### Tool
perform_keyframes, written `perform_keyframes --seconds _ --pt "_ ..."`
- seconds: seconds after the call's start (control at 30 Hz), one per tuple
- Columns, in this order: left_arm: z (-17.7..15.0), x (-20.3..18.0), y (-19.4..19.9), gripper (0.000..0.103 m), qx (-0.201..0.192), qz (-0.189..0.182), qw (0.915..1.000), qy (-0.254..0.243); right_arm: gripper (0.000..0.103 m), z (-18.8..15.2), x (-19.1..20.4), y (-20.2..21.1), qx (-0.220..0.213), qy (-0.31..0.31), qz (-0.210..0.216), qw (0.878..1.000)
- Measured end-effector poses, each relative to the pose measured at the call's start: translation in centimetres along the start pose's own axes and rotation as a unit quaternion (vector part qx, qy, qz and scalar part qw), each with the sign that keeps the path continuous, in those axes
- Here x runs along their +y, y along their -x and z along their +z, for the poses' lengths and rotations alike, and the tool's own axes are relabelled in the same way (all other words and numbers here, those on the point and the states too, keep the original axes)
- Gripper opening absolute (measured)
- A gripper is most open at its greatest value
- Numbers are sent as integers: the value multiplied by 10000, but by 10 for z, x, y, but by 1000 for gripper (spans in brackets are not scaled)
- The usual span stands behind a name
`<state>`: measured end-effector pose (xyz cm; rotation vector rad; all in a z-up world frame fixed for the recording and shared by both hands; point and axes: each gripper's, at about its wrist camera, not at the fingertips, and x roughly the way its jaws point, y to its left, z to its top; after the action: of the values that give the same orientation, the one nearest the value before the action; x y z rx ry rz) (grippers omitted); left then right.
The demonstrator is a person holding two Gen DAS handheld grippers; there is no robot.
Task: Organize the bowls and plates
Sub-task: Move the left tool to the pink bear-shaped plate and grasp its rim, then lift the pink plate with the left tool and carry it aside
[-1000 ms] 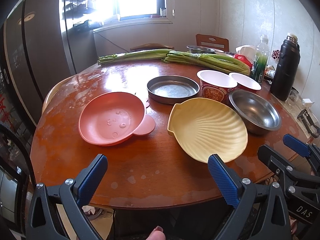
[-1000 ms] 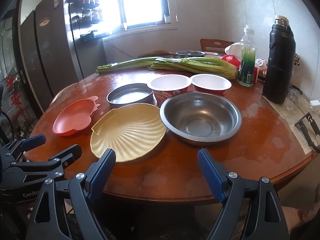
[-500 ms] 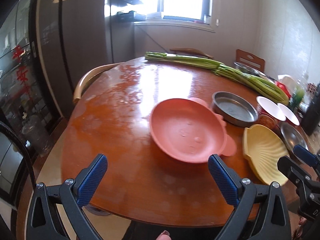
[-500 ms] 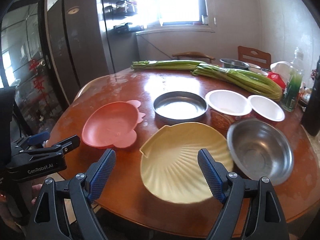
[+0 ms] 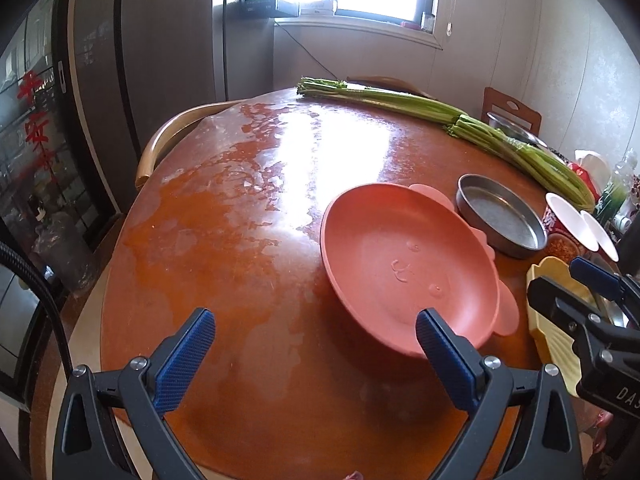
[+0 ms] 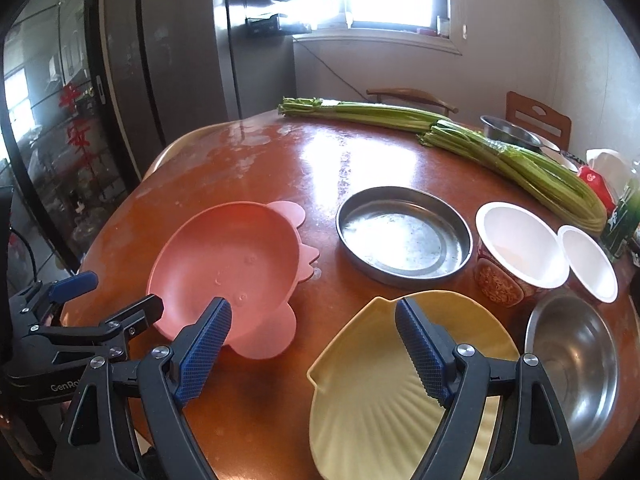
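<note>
On the near part of the round, glossy wooden table point(image 5: 248, 248) lies a matte pink plastic plate point(image 5: 404, 264) with small rounded ears, just left of a ribbed, shell-shaped yellow plate point(image 6: 384, 384). Behind these sit a shallow steel pan point(image 6: 402, 236) and, at right, a deep steel bowl point(image 6: 576, 364). Left gripper point(image 5: 316, 344) and right gripper point(image 6: 312, 344) both gape wide, holding nothing.

A glossy wooden table point(image 6: 280, 160) is seen. Matt pink plastic is shown by the plate point(image 6: 228, 264); dull scuffed metal by the pan point(image 6: 404, 236); ribbed yellow plastic by the shell dish point(image 6: 384, 392).
</note>
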<state>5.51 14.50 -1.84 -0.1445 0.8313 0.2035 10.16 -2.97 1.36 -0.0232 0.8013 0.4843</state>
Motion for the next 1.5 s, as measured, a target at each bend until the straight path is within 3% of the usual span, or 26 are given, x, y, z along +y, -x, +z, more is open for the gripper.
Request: perform_keyframes --seconds 0.17,0.27,0.5,0.7,0.83,1.0,1.1,1.23,1.5 --pt "4 -6 -12 101 72 40 9999 -83 85 5 -1 -17 164 -29 13 9999" --pt "4 -7 -16 91 121 -22 9999 -94 85 11 -3 -27 234 -142 118 9996" --pt "7 -8 -21 85 230 -243 9994 -89 85 27 -6 -51 443 -289 233 9983" --pt "10 -7 -25 79 337 -441 9985 -4 72 30 3 -62 487 -160 343 9981" --pt "11 -4 -28 68 387 -531 9978 64 61 31 10 -71 607 -98 360 9975" --pt "13 -4 -30 52 459 -732 9962 46 60 28 14 -73 625 -66 462 9970" --pt "12 -8 -31 47 489 -827 9954 -21 60 27 15 -71 613 -70 486 9969" --pt "15 -10 -34 44 539 -971 9938 -104 60 26 16 -66 610 -167 640 9959" --pt "20 -3 -38 43 581 -911 9941 -129 60 25 15 -53 583 -425 974 9926"
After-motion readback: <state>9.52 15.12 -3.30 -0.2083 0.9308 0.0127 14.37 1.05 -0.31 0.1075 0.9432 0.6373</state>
